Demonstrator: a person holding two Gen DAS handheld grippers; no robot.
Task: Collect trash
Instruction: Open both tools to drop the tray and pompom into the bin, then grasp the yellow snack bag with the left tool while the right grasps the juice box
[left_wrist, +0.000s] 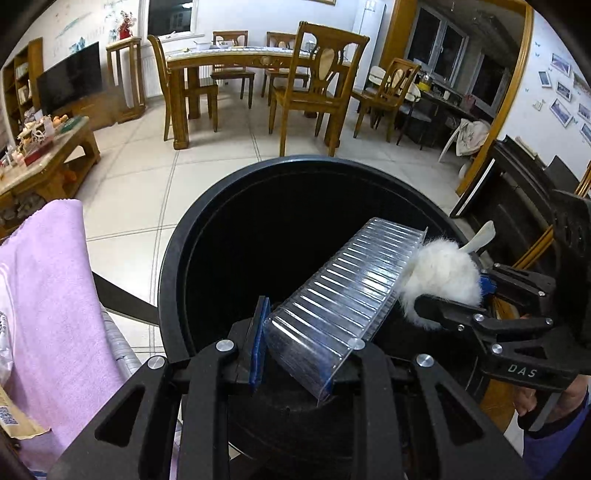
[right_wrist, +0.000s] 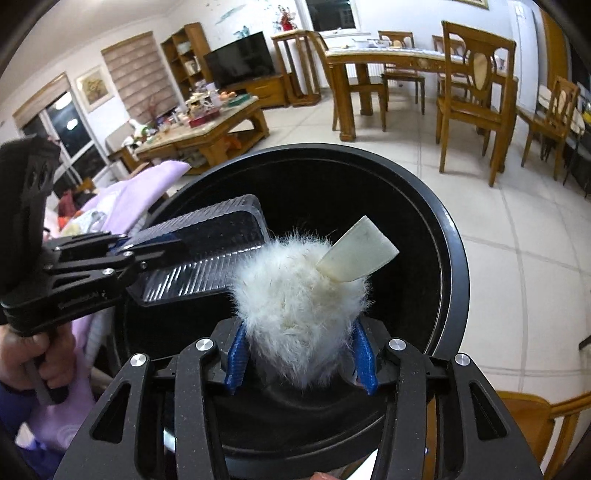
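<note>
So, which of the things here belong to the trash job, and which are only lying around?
Part of the job:
- clear ribbed plastic tray, held by the left gripper
- white fluffy ball with a flat cream piece, held by the right gripper
- black bin under both

Just lying about:
- purple towel
- cluttered coffee table
- dining chairs
- television

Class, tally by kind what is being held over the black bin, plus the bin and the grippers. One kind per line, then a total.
Clear ribbed plastic tray: 1
White fluffy ball: 1
Black bin: 1
Grippers: 2, left gripper, right gripper
Total: 5
</note>
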